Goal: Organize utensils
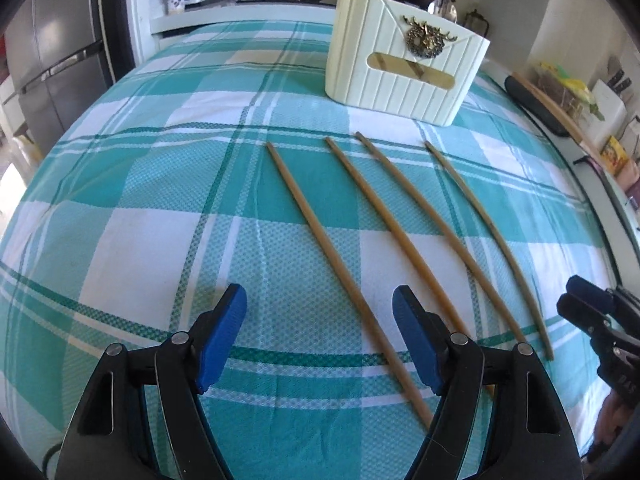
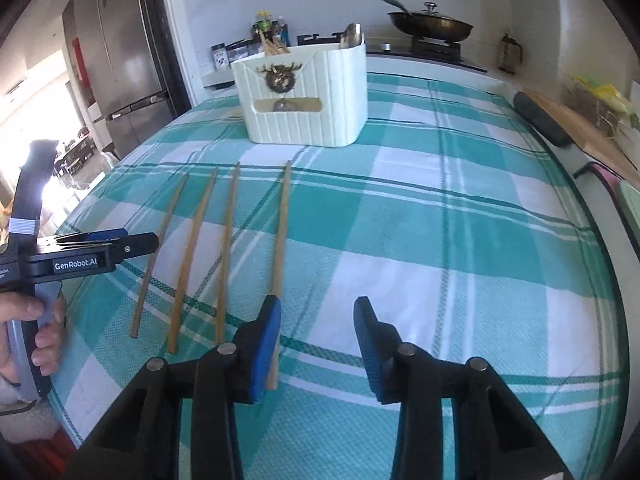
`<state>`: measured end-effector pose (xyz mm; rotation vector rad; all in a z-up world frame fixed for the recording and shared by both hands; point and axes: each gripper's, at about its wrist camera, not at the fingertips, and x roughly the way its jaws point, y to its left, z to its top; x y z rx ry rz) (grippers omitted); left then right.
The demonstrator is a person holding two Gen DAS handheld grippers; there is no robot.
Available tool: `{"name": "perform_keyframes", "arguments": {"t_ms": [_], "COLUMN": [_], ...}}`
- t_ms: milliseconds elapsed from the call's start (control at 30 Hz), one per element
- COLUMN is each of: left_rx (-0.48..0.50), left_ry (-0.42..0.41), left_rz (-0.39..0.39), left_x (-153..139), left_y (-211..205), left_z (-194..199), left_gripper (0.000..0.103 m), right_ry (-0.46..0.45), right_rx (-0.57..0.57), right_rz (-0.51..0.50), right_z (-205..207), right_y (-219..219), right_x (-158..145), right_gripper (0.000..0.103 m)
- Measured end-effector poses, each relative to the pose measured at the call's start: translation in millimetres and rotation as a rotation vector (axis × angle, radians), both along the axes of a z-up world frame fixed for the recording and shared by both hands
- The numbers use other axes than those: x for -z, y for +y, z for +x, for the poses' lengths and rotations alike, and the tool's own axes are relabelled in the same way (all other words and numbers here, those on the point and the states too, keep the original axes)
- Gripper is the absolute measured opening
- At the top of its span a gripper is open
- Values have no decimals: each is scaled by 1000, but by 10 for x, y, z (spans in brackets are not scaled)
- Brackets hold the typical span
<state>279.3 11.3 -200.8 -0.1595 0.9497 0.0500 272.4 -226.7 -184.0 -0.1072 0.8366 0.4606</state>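
Both tongs are released and carry nothing. Left gripper (image 1: 319, 332), filling the bottom of the left wrist view, stands with its blue pads wide apart above the cloth; the leftmost chopstick (image 1: 340, 276) runs diagonally through the gap, touching neither pad, its near end passing under the right-hand finger. Right gripper (image 2: 317, 340), at the bottom of the right wrist view, has a narrower gap with only cloth in it; the rightmost chopstick (image 2: 280, 248) lies just left of that gap, its near end hidden behind the left-hand blue pad.

Checked teal and white tablecloth (image 1: 140, 208) covers the table across both views. Cream ribbed utensil holder (image 1: 404, 60) stands upright in the upper centre, well apart from both tongs, bearing a brass-coloured ornament (image 1: 426, 38); chopstick ends and a metal spoon (image 2: 352, 36) stick out of its top. Four chopsticks lie side by side on the cloth between holder and tongs, none touching another. A hand (image 2: 36, 328) grips the left tool's handle at the lower left edge of the right wrist view.
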Motion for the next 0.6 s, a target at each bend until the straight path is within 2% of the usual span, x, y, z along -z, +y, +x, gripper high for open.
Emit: {"name": "perform_keyframes", "arguments": {"t_ms": [33,200,233,267,300,333,400,433,600], "left_rx": [6,28,40,55,70,88,111,120,150], "left_ry": [2,1,-5,-14,-20,-24,-24,-24,-16], "left_rz": [20,93,106,108,111,118,129,128,116], "left_x": [8,41,43,37,25,14,-1,-4,-14], "left_y": [-25,-106,-127,-140,-153,-162,-161,-140,57], "left_z": [5,-8,-21,-40,-55,-69,-84,-102,-223], "left_gripper": [77,76,74,64,47,38,14,11,10], "right_ry": [12,42,50,58,45,33,31,32,33], "right_rx": [-15,-82,-87,-91,-90,-83,-46,-17,99], "right_rz": [-5,-51,-65,-82,-98,-113,-111,-106,-101], "right_z": [22,74,87,100,95,87,98,101,63], "right_y": [61,300,331,358,378,385,332,280,-44], "right_x": [22,117,148,182,194,195,188,191,193], "right_gripper": [31,28,20,15,10,7,7,7,7]}}
